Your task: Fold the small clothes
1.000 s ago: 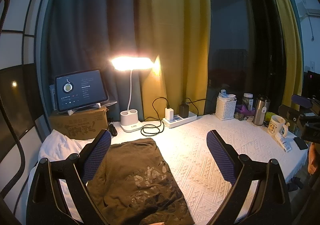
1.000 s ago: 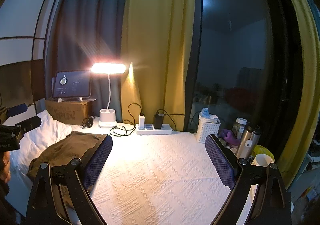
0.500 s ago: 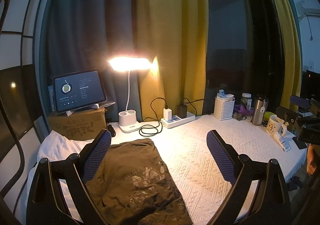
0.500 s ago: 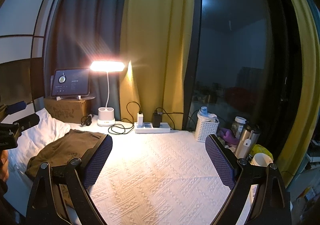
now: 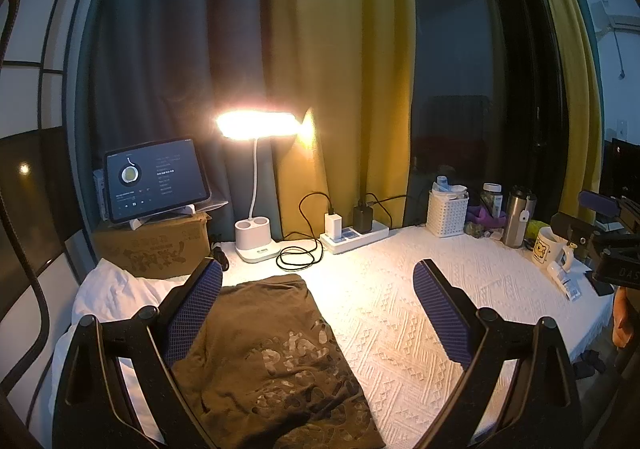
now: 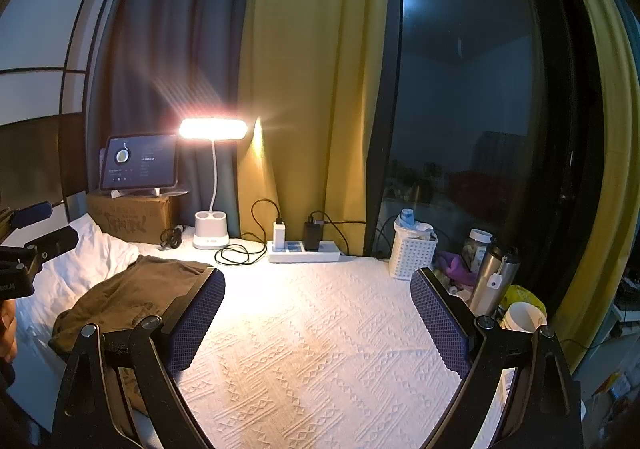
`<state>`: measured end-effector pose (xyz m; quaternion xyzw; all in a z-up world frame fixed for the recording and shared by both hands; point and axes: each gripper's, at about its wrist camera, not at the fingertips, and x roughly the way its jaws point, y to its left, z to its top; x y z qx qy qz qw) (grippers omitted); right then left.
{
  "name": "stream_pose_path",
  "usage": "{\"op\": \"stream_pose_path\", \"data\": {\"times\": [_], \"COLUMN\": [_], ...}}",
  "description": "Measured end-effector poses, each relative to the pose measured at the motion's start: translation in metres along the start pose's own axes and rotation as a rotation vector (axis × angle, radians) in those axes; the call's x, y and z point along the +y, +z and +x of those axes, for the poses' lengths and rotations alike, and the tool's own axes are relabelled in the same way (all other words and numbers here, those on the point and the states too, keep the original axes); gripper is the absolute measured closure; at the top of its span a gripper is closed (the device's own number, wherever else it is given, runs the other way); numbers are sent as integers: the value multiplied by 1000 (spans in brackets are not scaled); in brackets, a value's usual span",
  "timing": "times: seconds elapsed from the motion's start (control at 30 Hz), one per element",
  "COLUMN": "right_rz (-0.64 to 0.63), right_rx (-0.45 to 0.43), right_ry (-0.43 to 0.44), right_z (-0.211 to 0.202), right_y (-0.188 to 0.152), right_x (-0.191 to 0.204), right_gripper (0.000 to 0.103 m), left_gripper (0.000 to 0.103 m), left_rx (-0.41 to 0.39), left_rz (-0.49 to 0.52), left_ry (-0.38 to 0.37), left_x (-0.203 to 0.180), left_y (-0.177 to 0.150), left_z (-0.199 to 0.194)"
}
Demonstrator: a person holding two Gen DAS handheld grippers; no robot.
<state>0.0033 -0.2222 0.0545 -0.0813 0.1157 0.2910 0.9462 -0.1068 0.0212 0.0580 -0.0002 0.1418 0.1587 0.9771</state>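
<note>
both grippers hover with the brown shirt lying at the table's left end

almost nothing has changed over the last second: both views have drifted only slightly, and the olive-brown printed cotton shirt (image 5: 276, 361) keeps the same outline on the white textured tablecloth (image 5: 404, 309). so no fold is being made right now. the garment lies in a narrow oblong, print upward, at about seven o'clock on the table, its left edge over a white crumpled cloth (image 5: 108, 293). that shape would suit a shirt already folded lengthwise or one merely laid down that way; i can't say which.

the left gripper (image 5: 318, 313) hangs above it, blue-padded fingers spread wide, holding nothing. the right gripper (image 6: 318, 319) is likewise spread and empty, over bare tablecloth toward five o'clock.

hard to see: the shirt's near hem runs out of the left view, and the left finger covers one side. sleeves and collar are not discernible. the white desk lamp (image 5: 256, 125) at twelve o'clock glares, leaving the edges dim.
</note>
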Motion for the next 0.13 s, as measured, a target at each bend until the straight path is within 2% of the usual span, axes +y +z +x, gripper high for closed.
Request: {"op": "stream_pose_path", "data": {"times": [0.13], "right_rz": [2], "right_rx": [6], "right_ry": [-1], "right_z": [1], "right_y": [-3], "right_x": [-1], "right_gripper": [8], "left_gripper": [7], "left_rx": [1], "left_rz": [3], "left_ry": [-6], "left_x": [-1], "left_y": [-1], "left_z": [2]}}
